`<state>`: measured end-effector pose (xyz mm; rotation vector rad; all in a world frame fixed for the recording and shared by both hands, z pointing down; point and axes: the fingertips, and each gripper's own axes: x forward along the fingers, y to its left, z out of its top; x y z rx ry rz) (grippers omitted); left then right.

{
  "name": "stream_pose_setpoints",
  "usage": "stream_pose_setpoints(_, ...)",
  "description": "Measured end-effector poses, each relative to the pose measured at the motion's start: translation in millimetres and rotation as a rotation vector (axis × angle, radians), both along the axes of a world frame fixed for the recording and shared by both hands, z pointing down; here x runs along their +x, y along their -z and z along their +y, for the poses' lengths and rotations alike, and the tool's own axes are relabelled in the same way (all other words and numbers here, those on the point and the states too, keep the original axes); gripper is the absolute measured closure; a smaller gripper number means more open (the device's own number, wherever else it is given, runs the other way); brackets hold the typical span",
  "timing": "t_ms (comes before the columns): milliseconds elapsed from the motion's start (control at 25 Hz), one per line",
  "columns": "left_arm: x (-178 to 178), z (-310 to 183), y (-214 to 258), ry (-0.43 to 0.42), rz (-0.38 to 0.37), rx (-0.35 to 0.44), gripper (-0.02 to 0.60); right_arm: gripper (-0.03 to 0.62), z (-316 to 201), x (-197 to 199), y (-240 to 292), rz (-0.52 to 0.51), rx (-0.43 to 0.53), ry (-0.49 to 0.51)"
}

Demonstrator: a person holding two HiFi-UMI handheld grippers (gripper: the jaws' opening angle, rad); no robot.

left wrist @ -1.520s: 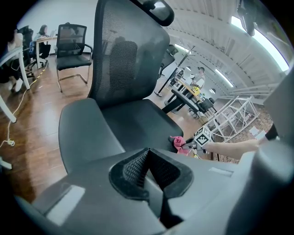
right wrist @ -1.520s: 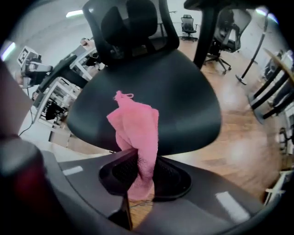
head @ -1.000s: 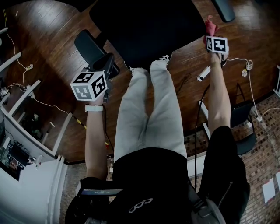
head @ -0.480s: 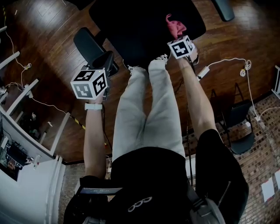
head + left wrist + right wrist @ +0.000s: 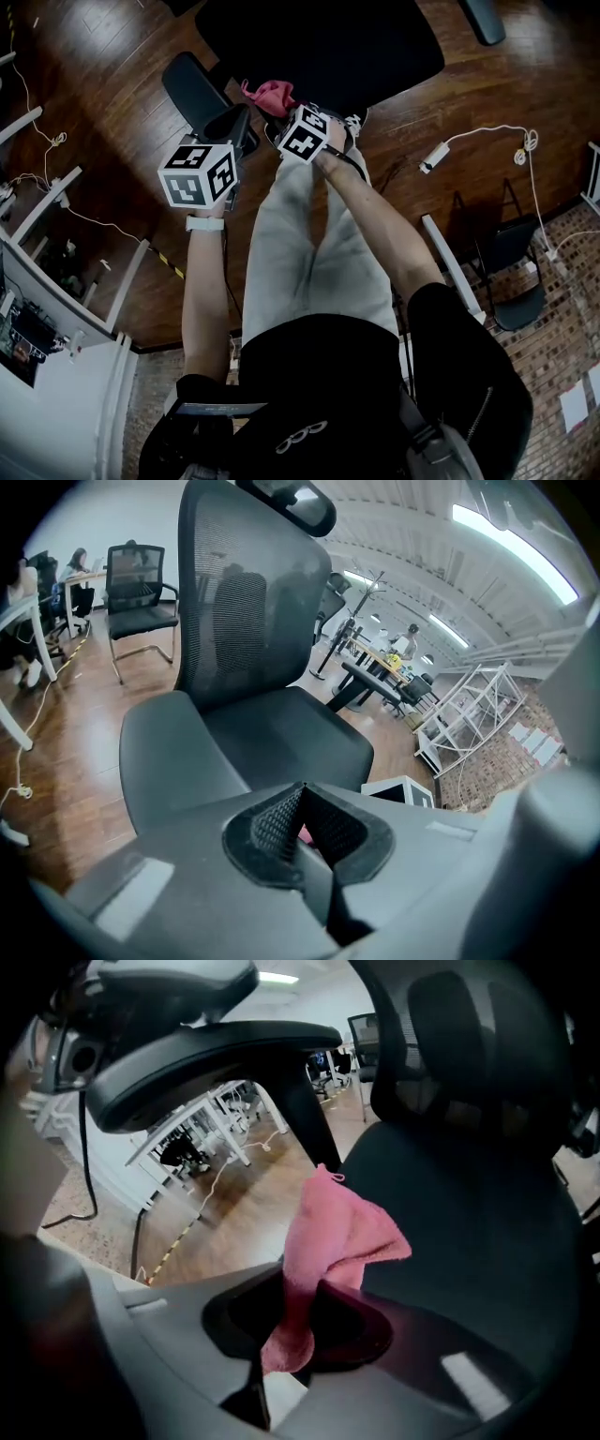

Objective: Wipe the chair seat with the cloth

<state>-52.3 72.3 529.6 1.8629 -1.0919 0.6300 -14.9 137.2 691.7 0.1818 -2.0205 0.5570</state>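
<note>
Covering the ground throughout the head view, a dark wooden floor [image 5: 94, 141] carries the black office chair. The chair seat [image 5: 319, 47] fills the top centre of that view, with one padded armrest [image 5: 192, 89] to its left. In the left gripper view the mesh backrest [image 5: 244, 583] stands upright behind the seat. The person's legs [image 5: 319, 234], in light trousers, reach up to the near edge of the seat.

The left gripper [image 5: 300, 789] is held beside the armrest, off the seat's left corner. Its two jaws meet at the tips and hold nothing. It points toward the seat and backrest.

The right gripper [image 5: 300, 1288] is held at the near left edge of the seat, close to the left gripper. Its arm crosses over the legs. Its jaws are clamped on the pink cloth [image 5: 337, 1232]. One end of the cloth hangs down between the jaws. The larger, folded end stands up beyond the jaw tips, in front of the seat surface. In the head view the cloth [image 5: 270, 94] sits at the seat's near edge, between the armrest and the right gripper's marker cube. Contact between cloth and seat cannot be confirmed from any view.

A white cable [image 5: 487, 131] lies on the floor, well to the right of the chair.
</note>
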Motion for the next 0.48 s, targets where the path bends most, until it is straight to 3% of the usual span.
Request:
stream_pose_setpoints(200, 3.8, 0.8, 1.0, -0.009, -0.004, 0.017, 0.592, 0.523, 7.9, -2.9, 8.9, -0.193, -0.177, -0.109)
stream_pose_setpoints(480, 1.9, -2.3, -0.5, -0.019, -0.030, 0.051, 0.592, 0.523, -6.7, 14.5, 17.9, -0.258, -0.216, -0.239)
